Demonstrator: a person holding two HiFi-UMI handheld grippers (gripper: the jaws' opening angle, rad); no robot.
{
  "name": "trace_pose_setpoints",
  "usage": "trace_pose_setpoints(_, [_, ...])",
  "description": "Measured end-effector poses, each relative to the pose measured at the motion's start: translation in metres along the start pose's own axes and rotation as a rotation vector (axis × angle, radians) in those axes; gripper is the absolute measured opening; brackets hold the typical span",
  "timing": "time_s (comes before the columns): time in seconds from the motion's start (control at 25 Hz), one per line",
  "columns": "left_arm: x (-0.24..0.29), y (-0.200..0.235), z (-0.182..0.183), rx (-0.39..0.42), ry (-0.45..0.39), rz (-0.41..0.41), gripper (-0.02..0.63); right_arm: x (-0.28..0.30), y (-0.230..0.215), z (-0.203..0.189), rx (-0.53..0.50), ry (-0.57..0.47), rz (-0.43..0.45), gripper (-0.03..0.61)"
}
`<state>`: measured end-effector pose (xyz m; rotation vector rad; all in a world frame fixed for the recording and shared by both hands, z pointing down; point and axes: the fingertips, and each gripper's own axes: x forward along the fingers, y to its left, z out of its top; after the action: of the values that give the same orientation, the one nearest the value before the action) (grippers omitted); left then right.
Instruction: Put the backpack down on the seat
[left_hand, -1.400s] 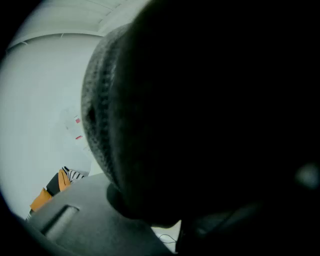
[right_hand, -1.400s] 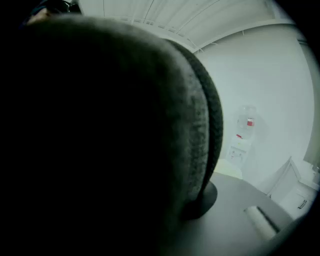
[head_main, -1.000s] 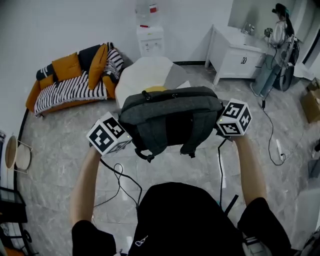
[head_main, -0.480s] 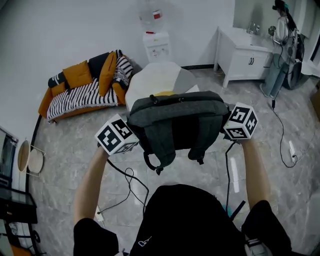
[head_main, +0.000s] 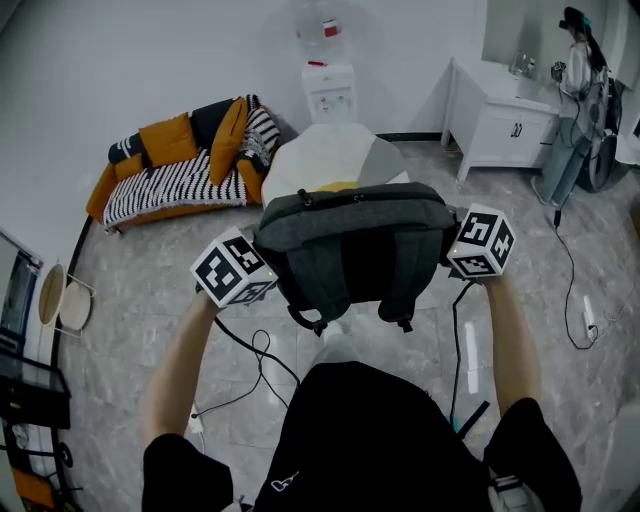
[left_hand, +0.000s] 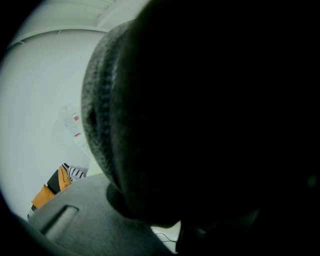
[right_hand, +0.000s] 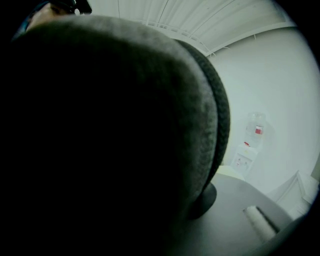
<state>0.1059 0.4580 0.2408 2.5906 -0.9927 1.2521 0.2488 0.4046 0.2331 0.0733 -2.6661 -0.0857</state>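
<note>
A dark grey backpack (head_main: 352, 245) hangs in the air in front of me, its shoulder straps dangling. It is clamped between my left gripper (head_main: 236, 268) on its left side and my right gripper (head_main: 476, 243) on its right side. The right jaws are closing tighter on the bag. The backpack (left_hand: 200, 120) fills the left gripper view over one grey finger (left_hand: 75, 225). In the right gripper view the backpack (right_hand: 105, 135) likewise covers nearly everything above a finger (right_hand: 250, 210). Beyond the bag stands the white and grey seat (head_main: 335, 158), partly hidden by it.
An orange sofa (head_main: 180, 165) with striped cushions lines the far left wall. A water dispenser (head_main: 330, 85) stands behind the seat, and a white cabinet (head_main: 500, 120) is at the back right with a person (head_main: 580, 110) beside it. Cables (head_main: 250, 350) trail over the marble floor.
The backpack stays clamped between both grippers. In the head view the sofa, seat and cabinet have drifted to the right, and the bag sits a little lower in the frame.
</note>
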Motion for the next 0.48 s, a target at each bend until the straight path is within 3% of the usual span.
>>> trace_pose_setpoints(0.48, [-0.004, 0.039, 0.004, 0.032, -0.005, 0.052, 0.118, 0.018, -0.036, 0.021, -0.051, -0.043, -0.013, 0.186])
